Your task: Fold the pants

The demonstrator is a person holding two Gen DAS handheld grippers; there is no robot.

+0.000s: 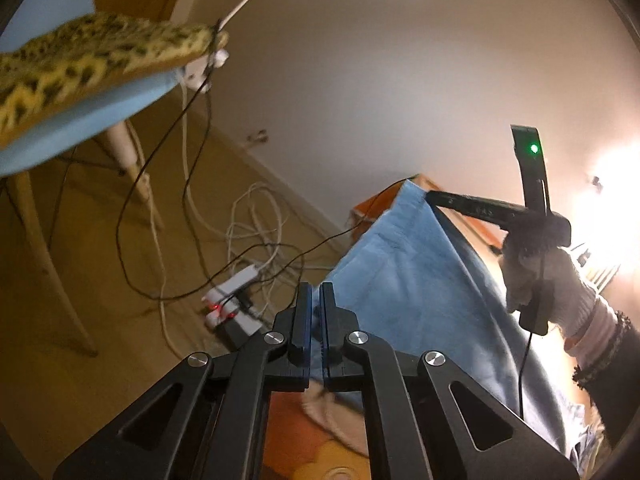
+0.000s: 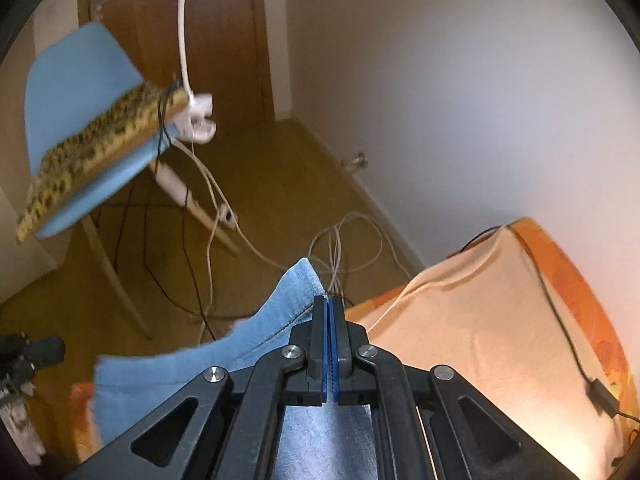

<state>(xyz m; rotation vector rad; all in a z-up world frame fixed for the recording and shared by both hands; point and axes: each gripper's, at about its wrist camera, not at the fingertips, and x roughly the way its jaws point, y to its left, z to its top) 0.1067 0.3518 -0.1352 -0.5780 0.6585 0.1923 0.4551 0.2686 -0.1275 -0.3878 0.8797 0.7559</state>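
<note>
Aloft, the blue pants stretch between both grippers, left gripper and right gripper, jaws clamped on the cloth.

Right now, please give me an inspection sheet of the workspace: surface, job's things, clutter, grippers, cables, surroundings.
Surface: bed with a peach cover and an orange patterned edge.
Job's things: blue pants, lifted and stretched between both grippers.
Clutter: nothing seen on the bed besides one cable.
Grippers: left gripper shut on the pants; right gripper shut on the pants, held by a gloved hand.
Cables: a black cable runs across the bed; white cables and a power strip lie on the floor.
Surroundings: blue chair with a leopard cushion, wooden door, white wall.
</note>
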